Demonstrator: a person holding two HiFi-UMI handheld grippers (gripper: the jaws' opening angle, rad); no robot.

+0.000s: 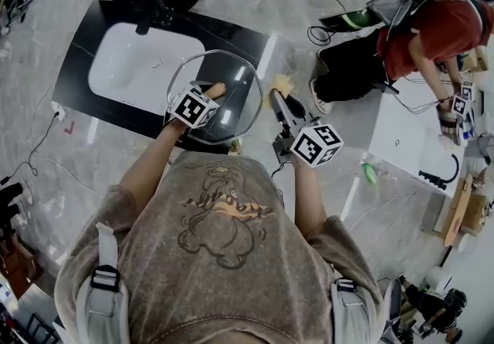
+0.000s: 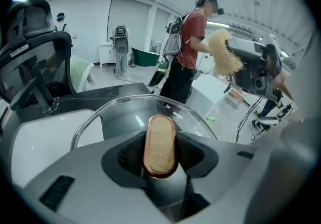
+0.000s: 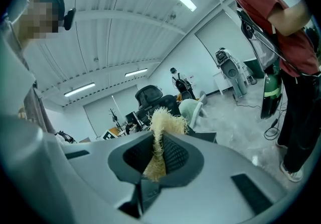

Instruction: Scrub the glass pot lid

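Note:
The round glass pot lid [image 1: 245,107] hangs over the black counter's right end, held out flat by its handle. My left gripper [image 1: 205,99] is shut on that oval wooden handle [image 2: 160,143], which has a copper rim; the lid's glass [image 2: 120,117] spreads out beyond the jaws. My right gripper [image 1: 279,100] is shut on a yellow fibre scrubber [image 1: 282,85], just to the right of the lid's rim and apart from it. In the right gripper view the scrubber [image 3: 165,125] sticks up from between the jaws. The left gripper view shows the scrubber [image 2: 222,53] raised at the upper right.
A black counter [image 1: 85,45] with a white sink [image 1: 139,65] and a dark faucet [image 1: 147,17] lies under and left of the lid. A person in a red shirt [image 1: 432,30] bends over a white table [image 1: 409,134] at the right. Cables run over the floor.

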